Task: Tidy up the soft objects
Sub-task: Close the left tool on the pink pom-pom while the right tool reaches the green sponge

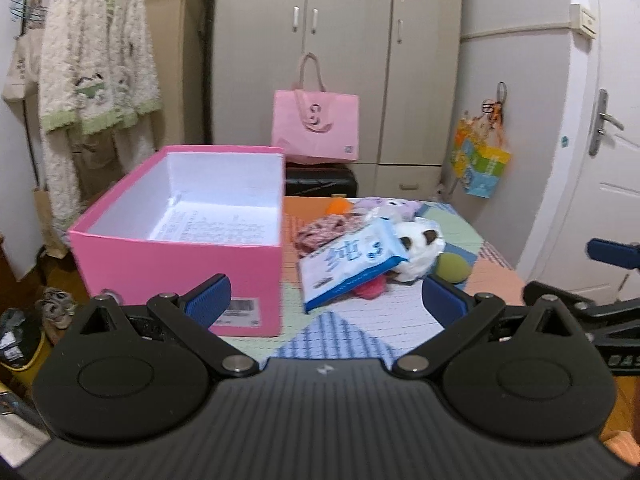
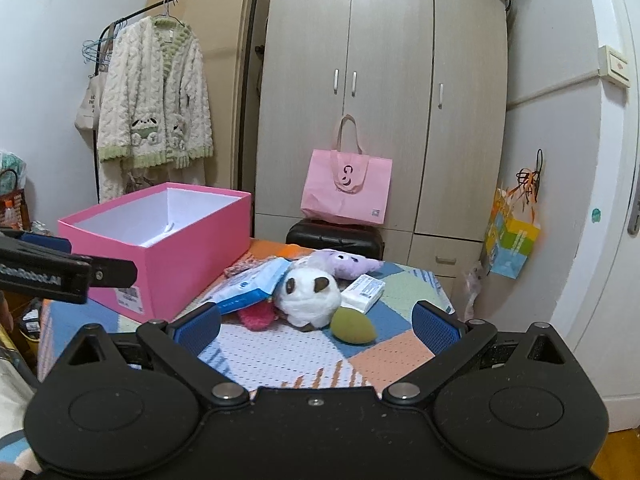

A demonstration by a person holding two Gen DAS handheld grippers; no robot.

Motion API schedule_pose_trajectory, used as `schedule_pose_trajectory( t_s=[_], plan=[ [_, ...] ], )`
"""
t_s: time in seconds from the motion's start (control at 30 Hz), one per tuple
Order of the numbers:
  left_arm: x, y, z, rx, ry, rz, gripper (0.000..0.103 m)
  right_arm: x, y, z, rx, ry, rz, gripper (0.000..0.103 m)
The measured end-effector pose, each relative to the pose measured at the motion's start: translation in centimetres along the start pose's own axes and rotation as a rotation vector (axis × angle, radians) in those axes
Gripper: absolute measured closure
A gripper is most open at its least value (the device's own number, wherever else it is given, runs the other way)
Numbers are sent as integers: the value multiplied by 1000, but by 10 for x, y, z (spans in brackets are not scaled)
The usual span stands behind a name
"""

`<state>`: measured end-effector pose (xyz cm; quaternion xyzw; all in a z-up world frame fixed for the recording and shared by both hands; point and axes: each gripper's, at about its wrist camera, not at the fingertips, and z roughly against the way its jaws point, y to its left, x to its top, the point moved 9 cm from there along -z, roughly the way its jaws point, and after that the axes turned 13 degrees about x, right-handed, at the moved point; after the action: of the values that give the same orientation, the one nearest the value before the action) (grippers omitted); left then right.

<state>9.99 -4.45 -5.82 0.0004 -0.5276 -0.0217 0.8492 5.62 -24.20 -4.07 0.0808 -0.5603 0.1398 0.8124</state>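
An open pink box point(image 1: 180, 264) point(image 2: 168, 256) stands at the left of the patchwork-covered table point(image 2: 304, 356), holding only a printed paper sheet point(image 1: 208, 228). To its right lies a pile: a blue tissue pack point(image 1: 352, 264) point(image 2: 256, 284), a white panda plush point(image 1: 416, 252) point(image 2: 310, 296), a purple plush point(image 2: 346, 264), a green sponge point(image 1: 452, 266) point(image 2: 352, 326), a pink fuzzy item point(image 2: 258, 316), a small white pack point(image 2: 364, 290) and patterned fabric point(image 1: 324, 228). My left gripper point(image 1: 324, 300) and right gripper point(image 2: 316, 324) are both open and empty, short of the pile.
A pink tote bag point(image 2: 346, 190) sits on a black suitcase point(image 2: 334, 238) in front of the wardrobe point(image 2: 380, 80). A fluffy robe point(image 2: 156, 100) hangs on a rack at left. A colourful bag point(image 2: 512, 236) hangs on the right wall by the door.
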Motion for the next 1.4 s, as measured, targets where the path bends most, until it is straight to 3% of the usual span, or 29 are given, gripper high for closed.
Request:
schedule_pose_trajectory(
  t_s=[0.27,0.4,0.57,0.7,0.97,1.13,1.4],
  plan=[
    [-8,-36,-26,-136,47,-24,3,-10,-21,-23,9,10,11,0],
    [-16,-49,-42,-156,36,-30,3,-16,-33,-36,33,23,8,0],
    [-26,-62,-66,-177,22,-23,9,-26,-64,-48,72,20,-85,0],
    [-38,-76,-85,-201,59,-16,16,-34,-88,-61,108,13,-175,0],
    [-51,-93,-128,-72,73,-20,28,-49,-102,-104,154,86,-212,0],
    [-48,-94,-142,21,39,-11,29,-51,-105,-124,206,119,-245,0],
    [-42,-81,-159,110,52,108,31,-53,-100,-153,265,165,-263,3]
  ],
)
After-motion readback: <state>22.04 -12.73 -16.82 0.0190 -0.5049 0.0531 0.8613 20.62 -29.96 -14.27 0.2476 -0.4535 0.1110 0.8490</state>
